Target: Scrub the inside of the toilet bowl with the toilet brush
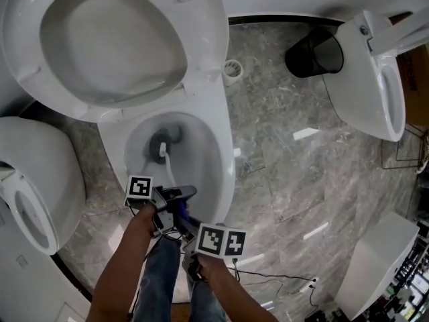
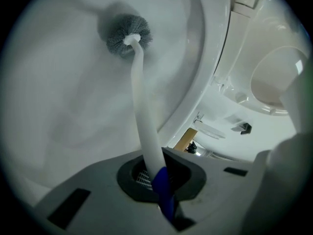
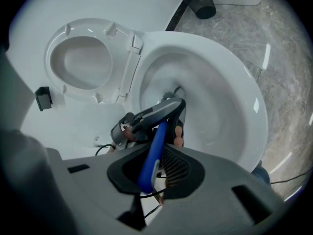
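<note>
The toilet bowl (image 1: 218, 149) stands open, its seat and lid (image 1: 114, 42) raised. Low inside the bowl sits the grey brush head (image 1: 163, 141), against the wall near the drain. The brush's white shaft (image 1: 169, 172) runs up and back to my left gripper (image 1: 169, 195), which is shut on it. In the left gripper view the brush head (image 2: 128, 33) is at the top and the shaft (image 2: 145, 121) passes between the jaws of the left gripper (image 2: 156, 173). My right gripper (image 3: 151, 170) is shut on the blue handle end (image 3: 152, 151), just behind the left gripper (image 3: 149, 117).
A black waste bin (image 1: 315, 54) stands on the marble floor at the back right, beside a second toilet (image 1: 375, 89). A third toilet (image 1: 33, 180) is close on the left. A small white round holder (image 1: 232, 70) sits by the bowl's base. Cables (image 1: 268, 274) lie near my feet.
</note>
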Available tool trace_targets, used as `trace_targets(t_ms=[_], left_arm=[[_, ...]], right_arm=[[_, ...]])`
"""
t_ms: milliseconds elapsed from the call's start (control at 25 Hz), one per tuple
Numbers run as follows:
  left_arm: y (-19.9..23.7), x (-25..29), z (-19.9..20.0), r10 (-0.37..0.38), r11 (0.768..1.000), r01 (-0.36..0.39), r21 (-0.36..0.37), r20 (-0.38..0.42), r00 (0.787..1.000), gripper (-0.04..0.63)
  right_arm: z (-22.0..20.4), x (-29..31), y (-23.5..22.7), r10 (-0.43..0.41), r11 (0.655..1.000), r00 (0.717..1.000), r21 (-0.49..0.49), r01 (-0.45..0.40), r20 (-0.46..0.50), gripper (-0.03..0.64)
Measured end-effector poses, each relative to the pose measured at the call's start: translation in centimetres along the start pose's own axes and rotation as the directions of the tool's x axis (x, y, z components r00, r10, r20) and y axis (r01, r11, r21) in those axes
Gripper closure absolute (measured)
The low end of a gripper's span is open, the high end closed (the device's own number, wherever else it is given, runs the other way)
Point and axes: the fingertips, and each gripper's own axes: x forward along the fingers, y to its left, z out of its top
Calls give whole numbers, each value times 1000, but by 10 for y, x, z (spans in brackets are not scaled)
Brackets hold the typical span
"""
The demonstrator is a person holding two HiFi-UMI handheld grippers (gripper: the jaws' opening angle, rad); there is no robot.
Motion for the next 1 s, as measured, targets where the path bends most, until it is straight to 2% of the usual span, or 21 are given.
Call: trace_targets(t_ms=[360, 640, 800, 1000], left_arm=[[24, 25, -26, 30, 998, -33, -58, -43, 999, 595], [28, 53, -41, 26, 995, -33, -97, -77, 997, 595], [25, 63, -45, 36, 993, -46, -105, -91, 995, 595], [17, 67, -47, 56, 996, -63, -67, -111, 992, 595]], right_arm=[[-9, -22, -28, -30, 997, 1000, 66, 30, -1, 558], [2, -46, -47, -36, 992, 998, 127, 28, 59, 560], [8, -54, -48, -43, 994, 996, 103, 35, 84, 560], [11, -57, -44, -57, 997, 993, 58, 51, 102, 560]])
